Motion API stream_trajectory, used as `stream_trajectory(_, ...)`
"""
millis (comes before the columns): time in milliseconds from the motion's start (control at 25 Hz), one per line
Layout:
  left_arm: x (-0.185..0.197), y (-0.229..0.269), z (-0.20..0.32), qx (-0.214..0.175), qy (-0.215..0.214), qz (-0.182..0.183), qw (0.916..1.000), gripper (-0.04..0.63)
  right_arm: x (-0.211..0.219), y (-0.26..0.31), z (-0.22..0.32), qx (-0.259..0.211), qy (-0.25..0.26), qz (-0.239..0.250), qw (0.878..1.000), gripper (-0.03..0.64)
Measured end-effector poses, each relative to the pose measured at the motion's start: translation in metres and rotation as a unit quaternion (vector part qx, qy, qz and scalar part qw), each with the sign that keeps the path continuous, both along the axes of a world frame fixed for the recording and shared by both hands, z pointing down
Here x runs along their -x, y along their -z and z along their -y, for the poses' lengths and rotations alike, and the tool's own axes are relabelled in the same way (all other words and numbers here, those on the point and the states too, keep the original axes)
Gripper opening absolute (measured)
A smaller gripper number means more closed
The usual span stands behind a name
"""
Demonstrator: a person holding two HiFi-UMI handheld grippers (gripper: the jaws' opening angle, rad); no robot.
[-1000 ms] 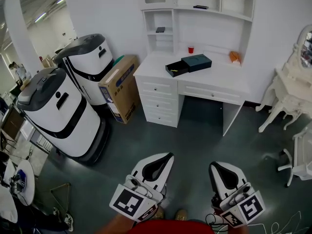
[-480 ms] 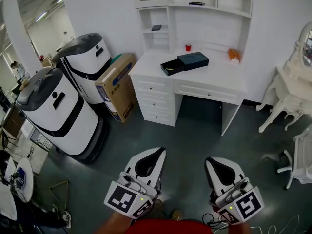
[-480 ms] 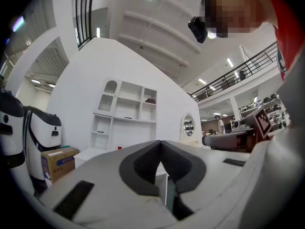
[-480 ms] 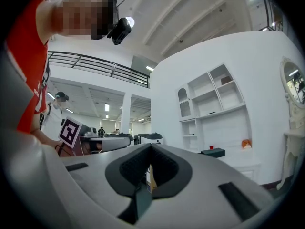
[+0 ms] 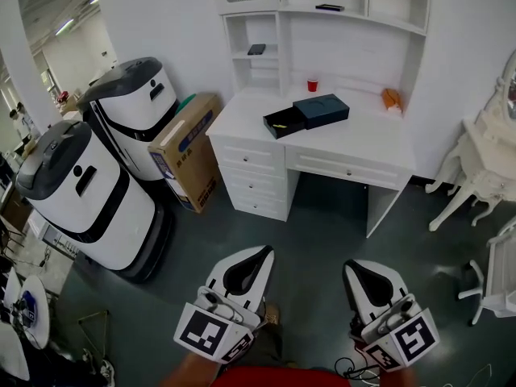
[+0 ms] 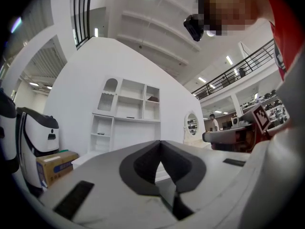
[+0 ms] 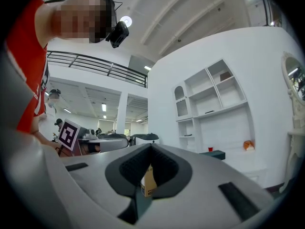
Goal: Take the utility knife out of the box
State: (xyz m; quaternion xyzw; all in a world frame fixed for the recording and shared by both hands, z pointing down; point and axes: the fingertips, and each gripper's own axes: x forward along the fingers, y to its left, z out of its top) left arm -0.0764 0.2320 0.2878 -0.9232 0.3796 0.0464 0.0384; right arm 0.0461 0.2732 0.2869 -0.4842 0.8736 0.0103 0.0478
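Note:
A dark box stands on the white desk (image 5: 379, 139) across the room. Its inner tray (image 5: 282, 122) is slid out to the left of the sleeve (image 5: 322, 110), and a yellow utility knife (image 5: 279, 125) lies in the tray. My left gripper (image 5: 264, 251) and right gripper (image 5: 353, 265) are held low in front of me over the grey floor, far short of the desk. Both point towards it, and each has its jaws shut on nothing. The right gripper view shows the dark box (image 7: 217, 153) small and far off. The left gripper view shows only the desk's shelves (image 6: 126, 120).
Two tall white-and-black machines (image 5: 85, 196) (image 5: 139, 107) and a cardboard carton (image 5: 187, 147) stand left of the desk. A red cup (image 5: 312, 85) and an orange object (image 5: 392, 97) sit on the desk. A white dressing table (image 5: 484, 164) and chair (image 5: 498, 285) are at the right.
Both grippers have moved forward towards the desk, which now sits a little larger and lower in the head view. The jaws have stayed shut.

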Motion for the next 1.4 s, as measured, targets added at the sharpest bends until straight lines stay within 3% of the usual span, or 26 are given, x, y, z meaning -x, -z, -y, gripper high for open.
stream_trajectory(600, 0.015, 0.01, 0.223, -0.018, -0.036, 0.007, 0.9992, 0.037, 0.01, 0.022, 0.213, -0.022, -0.046, -0.003, 0.999, 0.008)
stream_trajectory(840, 0.014, -0.007, 0.279, 0.027, -0.044, 0.034, 0.9981, 0.037, 0.014, 0.019, 0.27, -0.012, -0.047, -0.012, 0.999, 0.008)
stream_trajectory(1160, 0.002, -0.014, 0.357, 0.011, -0.033, 0.026, 0.999, 0.037, 0.005, 0.007, 0.351, -0.009, -0.03, -0.025, 0.999, 0.008)
stream_trajectory(1400, -0.024, -0.025, 0.426, 0.038, -0.025, 0.039, 0.9982, 0.037, -0.013, 0.008, 0.418, -0.014, -0.008, -0.042, 0.999, 0.008)
